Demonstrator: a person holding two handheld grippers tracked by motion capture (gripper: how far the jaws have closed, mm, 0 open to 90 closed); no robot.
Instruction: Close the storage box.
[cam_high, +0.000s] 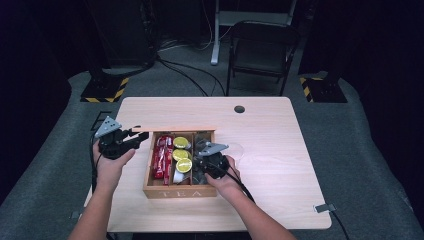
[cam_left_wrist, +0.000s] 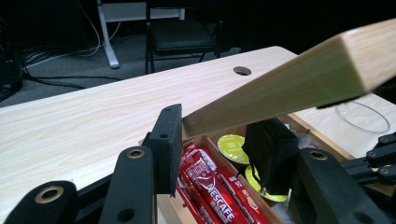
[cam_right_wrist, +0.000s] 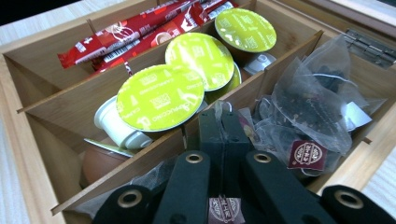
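A: Right gripper (cam_right_wrist: 223, 140), item one?
B: I have its fingers pinched together in the tea box's (cam_high: 150, 186) right compartment, on what I judge is a tea-bag string; the tag (cam_right_wrist: 225, 207) lies between the arms below them. The tea bags (cam_right_wrist: 308, 107) pile just beyond.
A: Left gripper (cam_left_wrist: 219, 140)?
B: Clamped on the lid (cam_left_wrist: 289, 88), held raised at the box's left rear corner.
A: Contents?
B: Left: red sachets (cam_right_wrist: 135, 39). Middle: green-lidded capsules (cam_right_wrist: 161, 95). A straight lift clears the box.

Raised lid (cam_left_wrist: 299, 79) overhangs box (cam_high: 150, 187); 2 dividers (cam_right_wrist: 116, 93) split it into narrow compartments; table right side (cam_high: 280, 150) free.
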